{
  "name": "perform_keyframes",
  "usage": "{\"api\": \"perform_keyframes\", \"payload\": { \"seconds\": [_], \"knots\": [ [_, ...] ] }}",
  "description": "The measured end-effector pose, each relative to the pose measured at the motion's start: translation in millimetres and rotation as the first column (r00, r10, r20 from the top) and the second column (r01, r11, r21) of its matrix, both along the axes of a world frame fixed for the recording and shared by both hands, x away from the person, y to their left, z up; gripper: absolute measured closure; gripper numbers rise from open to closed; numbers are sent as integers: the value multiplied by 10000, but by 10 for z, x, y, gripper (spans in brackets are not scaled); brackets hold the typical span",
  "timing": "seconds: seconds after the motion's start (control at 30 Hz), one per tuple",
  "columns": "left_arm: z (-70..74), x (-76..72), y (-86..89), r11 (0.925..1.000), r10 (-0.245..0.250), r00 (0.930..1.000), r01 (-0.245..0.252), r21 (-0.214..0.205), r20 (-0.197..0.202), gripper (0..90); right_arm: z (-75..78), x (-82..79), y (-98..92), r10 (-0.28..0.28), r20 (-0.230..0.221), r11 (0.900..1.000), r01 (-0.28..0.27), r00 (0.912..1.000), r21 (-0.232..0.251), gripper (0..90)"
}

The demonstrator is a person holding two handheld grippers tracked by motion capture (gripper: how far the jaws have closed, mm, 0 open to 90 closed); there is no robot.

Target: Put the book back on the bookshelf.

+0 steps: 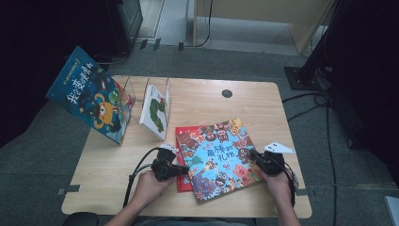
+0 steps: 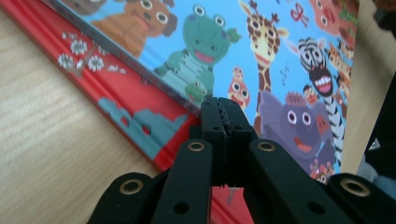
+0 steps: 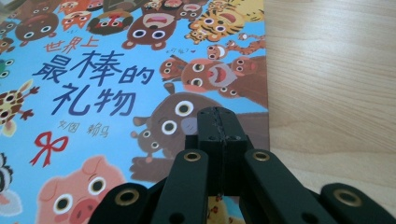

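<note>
The high view is dim and slightly soft, with near-black corners at the left and right and only the pale worktop evenly lit from above; shadows there are faint. Both gripper views are brighter. The blue picture book shows crisp print mid-frame, while the black jaws at the bottom edge are blurred and underexposed.

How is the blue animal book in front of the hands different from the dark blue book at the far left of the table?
The blue animal book lies flat on a red book; the dark blue book stands tilted in the clear rack. The animal book is light blue and crowded with animals; the other is dark with an orange figure. Both show Chinese titles.
</note>
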State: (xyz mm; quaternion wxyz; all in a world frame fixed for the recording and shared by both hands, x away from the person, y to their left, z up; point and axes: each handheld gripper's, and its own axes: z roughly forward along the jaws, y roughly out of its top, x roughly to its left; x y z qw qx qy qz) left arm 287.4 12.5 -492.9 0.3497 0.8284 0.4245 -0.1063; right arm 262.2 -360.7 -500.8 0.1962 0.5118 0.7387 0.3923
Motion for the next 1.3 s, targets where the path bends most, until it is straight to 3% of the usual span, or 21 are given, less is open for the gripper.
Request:
{"api": "perform_keyframes", "payload": {
  "seconds": [0.2,0.3,0.37,0.73,0.83,1.1,1.3],
  "knots": [
    [-15,26,-92,9997,-174,9998,174,-143,47,900,7,-63,-27,-122,-15,9999,121,9999,-31,900],
    [-5,52,-95,9998,-194,9998,194,-2,78,900,6,-90,-53,-199,-25,9998,199,9998,-30,900],
    [0,83,-72,9996,-185,9998,183,197,100,897,1,-119,-68,-239,-71,9997,239,9997,-20,900],
    [166,314,155,9990,384,9982,-394,207,467,879,-28,-354,-146,-66,-249,9998,61,9997,-201,900],
    [188,369,225,9980,574,9969,-587,226,538,866,-56,-437,-180,-90,-575,9994,70,9983,-340,900],
    [214,432,344,9956,901,9937,-915,196,663,867,-55,-633,-278,-133,-732,9998,119,9972,-183,900],
    [217,434,357,9954,924,9932,-941,206,710,867,-47,-678,-276,-117,-812,9997,100,9966,-220,900]
  ]
}}
